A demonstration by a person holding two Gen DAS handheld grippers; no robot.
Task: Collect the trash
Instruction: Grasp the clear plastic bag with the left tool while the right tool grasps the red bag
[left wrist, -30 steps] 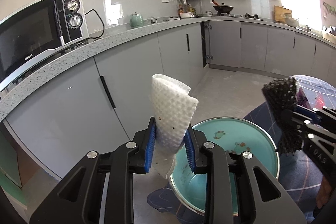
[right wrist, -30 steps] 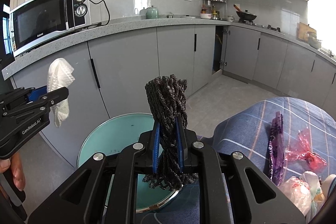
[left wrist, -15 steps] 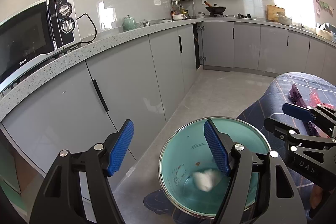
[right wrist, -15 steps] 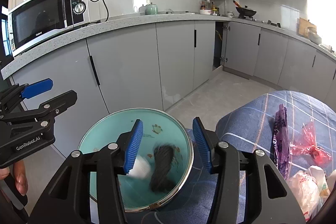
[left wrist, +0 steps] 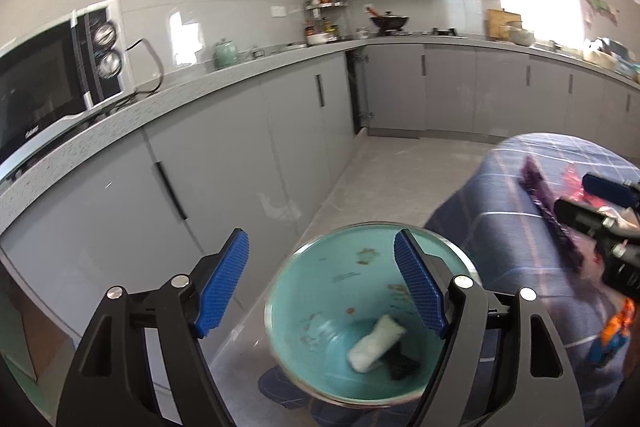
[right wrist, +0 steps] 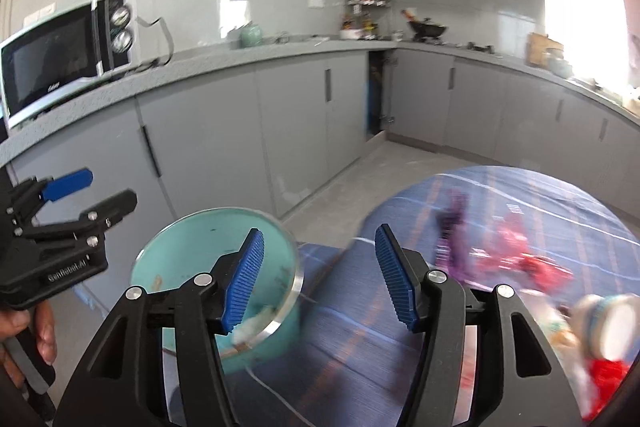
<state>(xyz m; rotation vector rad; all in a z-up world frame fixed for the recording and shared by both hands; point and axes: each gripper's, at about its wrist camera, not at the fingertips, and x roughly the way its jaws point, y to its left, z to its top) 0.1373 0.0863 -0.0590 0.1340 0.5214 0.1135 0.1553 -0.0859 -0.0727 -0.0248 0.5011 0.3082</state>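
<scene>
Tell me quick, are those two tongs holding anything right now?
Left tongs: open, holding nothing, above the teal bin.
Right tongs: open, holding nothing.

Both wrist views look forward and down, sharing the teal bin (left wrist: pixel 304 291) and cabinets (right wrist: pixel 296 131).

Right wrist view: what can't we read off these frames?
- Trash on the blue plaid tablecloth: motion blur smears the purple wrapper and red wrapper; pieces at the right edge are cut off.
- Teal bin contents: right gripper finger covers the white foam piece.
- Left wrist view: the dark item beside the foam is blurred and partly hidden.
</scene>
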